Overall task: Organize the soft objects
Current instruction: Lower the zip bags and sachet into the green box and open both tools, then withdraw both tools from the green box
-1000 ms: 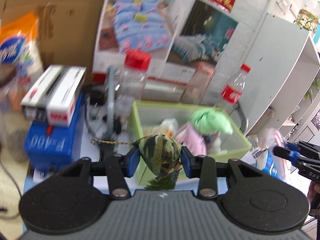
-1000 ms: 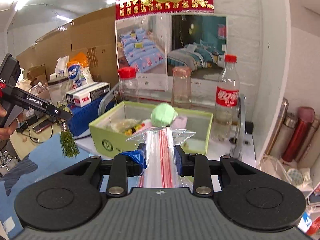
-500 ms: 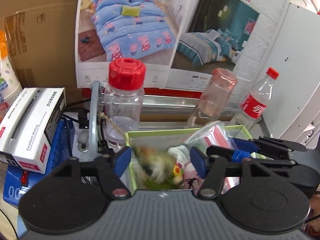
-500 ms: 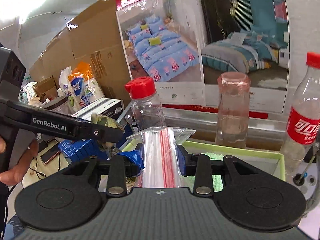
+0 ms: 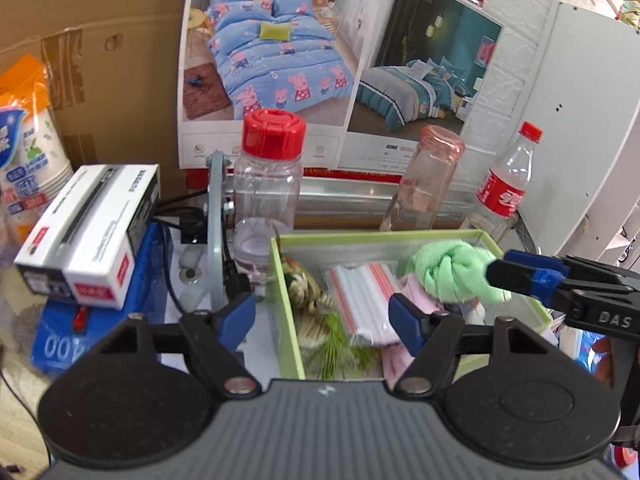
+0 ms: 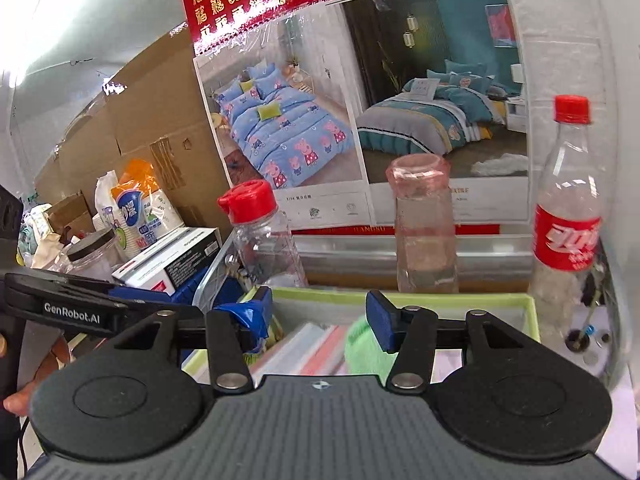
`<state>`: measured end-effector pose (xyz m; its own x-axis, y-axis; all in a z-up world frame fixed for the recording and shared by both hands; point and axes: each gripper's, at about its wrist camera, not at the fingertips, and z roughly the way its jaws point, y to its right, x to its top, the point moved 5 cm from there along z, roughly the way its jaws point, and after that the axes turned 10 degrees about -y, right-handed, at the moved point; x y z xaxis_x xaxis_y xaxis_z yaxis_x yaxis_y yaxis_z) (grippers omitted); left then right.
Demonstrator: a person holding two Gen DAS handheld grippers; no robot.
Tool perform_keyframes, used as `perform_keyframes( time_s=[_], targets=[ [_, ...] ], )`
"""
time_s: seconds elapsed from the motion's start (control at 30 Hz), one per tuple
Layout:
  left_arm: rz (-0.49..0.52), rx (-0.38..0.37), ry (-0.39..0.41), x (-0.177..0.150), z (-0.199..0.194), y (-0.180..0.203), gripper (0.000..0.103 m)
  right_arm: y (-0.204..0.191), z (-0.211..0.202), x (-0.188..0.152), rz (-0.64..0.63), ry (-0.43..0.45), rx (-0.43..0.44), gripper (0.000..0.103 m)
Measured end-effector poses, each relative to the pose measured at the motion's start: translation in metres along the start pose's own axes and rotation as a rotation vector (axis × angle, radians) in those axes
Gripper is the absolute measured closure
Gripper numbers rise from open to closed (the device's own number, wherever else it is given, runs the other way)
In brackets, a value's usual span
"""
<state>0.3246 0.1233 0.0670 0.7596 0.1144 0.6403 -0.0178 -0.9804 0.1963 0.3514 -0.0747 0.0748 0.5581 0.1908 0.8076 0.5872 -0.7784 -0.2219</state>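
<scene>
A light green box (image 5: 285, 300) holds a camouflage pouch with a green tassel (image 5: 308, 292), a clear zip bag with red stripes (image 5: 360, 292), a green cloth (image 5: 448, 276) and a pink cloth (image 5: 416, 296). My left gripper (image 5: 322, 316) is open and empty just above the box's near left corner. My right gripper (image 6: 318, 316) is open and empty over the box; the zip bag (image 6: 316, 352) and green cloth (image 6: 364, 352) lie below it. The right gripper's fingers (image 5: 528, 276) show in the left wrist view beside the green cloth.
Behind the box stand a red-capped clear jar (image 5: 268, 188), a pink glass (image 5: 424, 184) and a cola bottle (image 5: 504, 188). White cartons (image 5: 88, 232) sit on a blue box at the left. A white cabinet (image 5: 580, 120) is at the right.
My left gripper opened and dropped the camouflage pouch into the box. My right gripper opened and let the zip bag fall into the box.
</scene>
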Motion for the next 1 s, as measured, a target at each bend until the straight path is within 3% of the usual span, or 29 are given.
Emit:
perform_keyframes(
  time_s=[0.17, 0.4, 0.6, 0.73, 0.87, 1.0],
  targets=[
    [0.007, 0.024, -0.017, -0.052, -0.018, -0.001, 0.018, -0.004, -0.049, -0.047, 0.035, -0.015, -0.008, 0.060],
    [-0.001, 0.105, -0.076, -0.127, -0.023, -0.011, 0.015, -0.007, -0.118, -0.139, 0.134, 0.035, -0.046, 0.056],
    [-0.001, 0.149, -0.089, -0.155, -0.026, -0.018, 0.015, -0.005, -0.156, -0.203, 0.275, 0.120, -0.080, 0.054],
    [-0.011, 0.132, -0.084, -0.160, -0.027, -0.024, 0.014, -0.014, -0.149, -0.198, 0.197, 0.051, -0.132, 0.053],
    [-0.019, 0.128, -0.091, -0.163, -0.023, -0.033, 0.013, -0.046, -0.128, -0.166, -0.040, -0.050, -0.156, 0.053],
    [-0.041, 0.132, -0.111, -0.165, -0.016, -0.048, 0.013, -0.085, -0.078, -0.136, -0.294, -0.257, -0.102, 0.053]
  ],
)
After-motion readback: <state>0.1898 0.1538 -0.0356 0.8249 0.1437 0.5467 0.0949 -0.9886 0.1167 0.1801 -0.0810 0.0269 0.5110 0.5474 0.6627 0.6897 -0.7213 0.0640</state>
